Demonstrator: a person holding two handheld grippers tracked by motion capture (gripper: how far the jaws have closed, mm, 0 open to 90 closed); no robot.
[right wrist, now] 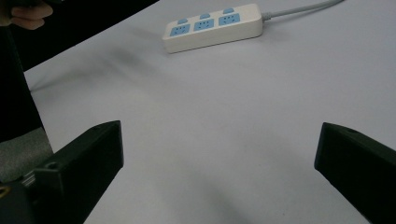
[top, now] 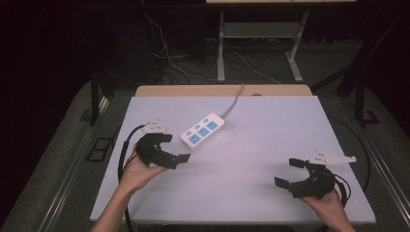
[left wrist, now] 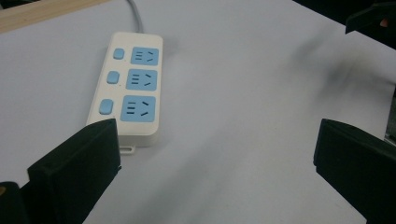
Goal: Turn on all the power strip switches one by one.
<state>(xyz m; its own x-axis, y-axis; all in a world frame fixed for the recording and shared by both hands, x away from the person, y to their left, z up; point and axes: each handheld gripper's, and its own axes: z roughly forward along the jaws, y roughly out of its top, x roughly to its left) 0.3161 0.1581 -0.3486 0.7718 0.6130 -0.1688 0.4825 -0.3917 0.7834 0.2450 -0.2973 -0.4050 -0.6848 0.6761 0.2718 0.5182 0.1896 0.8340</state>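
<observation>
A white power strip [top: 203, 130] with three blue sockets and blue switches lies on the pale table, its grey cord [top: 234, 103] running to the far edge. My left gripper [top: 173, 148] stands open just left of the strip's near end, held in a hand. In the left gripper view the strip [left wrist: 133, 84] lies ahead of the left jaw, with nothing between the jaws. My right gripper [top: 290, 172] is open near the front right of the table, far from the strip [right wrist: 215, 25], jaws empty.
The white table top [top: 261, 140] has a wooden strip along its far edge [top: 222, 90]. Black cables trail from both grippers off the table's sides. Beyond the table are a desk frame and loose wires on a dark floor.
</observation>
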